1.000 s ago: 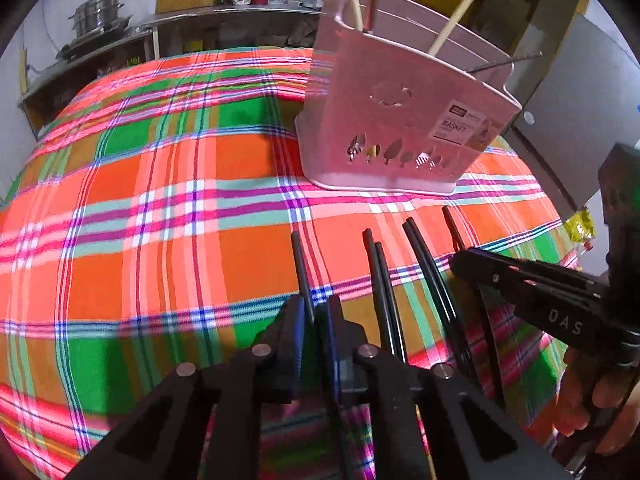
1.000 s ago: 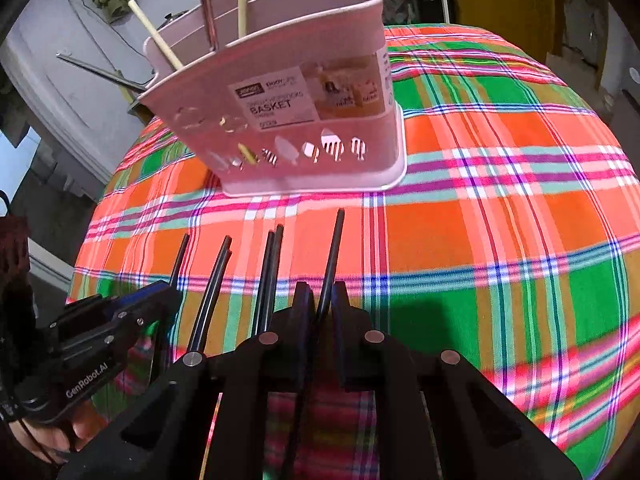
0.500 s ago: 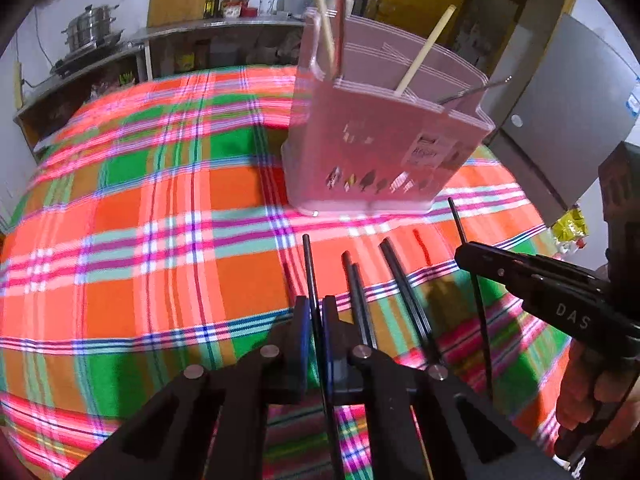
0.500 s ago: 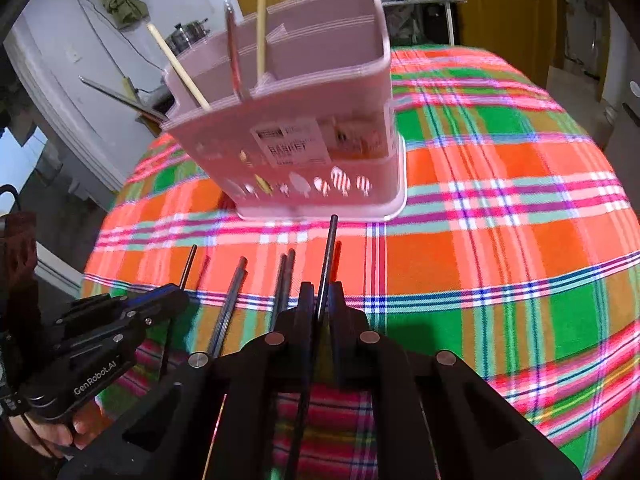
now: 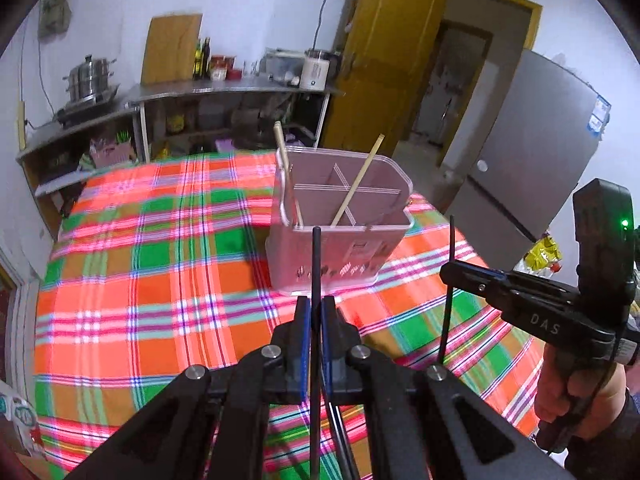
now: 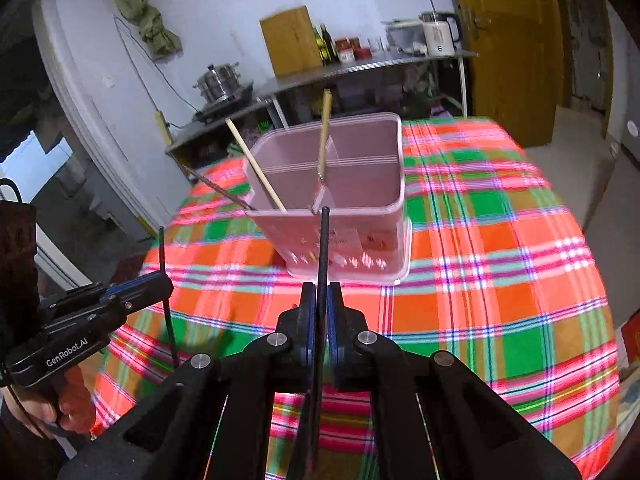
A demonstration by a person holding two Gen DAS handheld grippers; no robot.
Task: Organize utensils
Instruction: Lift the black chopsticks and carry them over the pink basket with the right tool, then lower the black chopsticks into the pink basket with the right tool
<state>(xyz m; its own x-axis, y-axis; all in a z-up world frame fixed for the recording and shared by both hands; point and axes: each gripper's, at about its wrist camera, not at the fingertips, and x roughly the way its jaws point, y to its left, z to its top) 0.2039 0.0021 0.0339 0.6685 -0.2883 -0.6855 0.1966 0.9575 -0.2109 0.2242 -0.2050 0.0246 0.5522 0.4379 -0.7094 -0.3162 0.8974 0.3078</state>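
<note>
A pink divided utensil basket (image 5: 344, 216) (image 6: 340, 196) stands on the plaid tablecloth (image 5: 160, 260), with wooden chopsticks (image 5: 358, 178) (image 6: 256, 164) and a metal utensil leaning in its compartments. My left gripper (image 5: 315, 304) is shut on a black chopstick (image 5: 316, 264) that points up toward the basket's near wall. My right gripper (image 6: 321, 292) is shut on another black chopstick (image 6: 323, 248). Both grippers hang above the table, in front of the basket. In the left wrist view the right gripper (image 5: 450, 274) shows at the right holding its black chopstick (image 5: 451, 240). The left gripper (image 6: 164, 284) shows at the left of the right wrist view.
The table's far edge lies behind the basket. Beyond it a metal counter (image 5: 224, 88) carries a steel pot (image 5: 90, 80), bottles and a kettle (image 6: 438, 38). A yellow door (image 5: 384, 68) and a grey fridge (image 5: 532, 152) stand at the right. A person's hand (image 5: 576, 392) holds the right gripper.
Both grippers have shut on a black chopstick each and risen off the cloth with it. The basket now sits lower in both views, so its open top shows.
</note>
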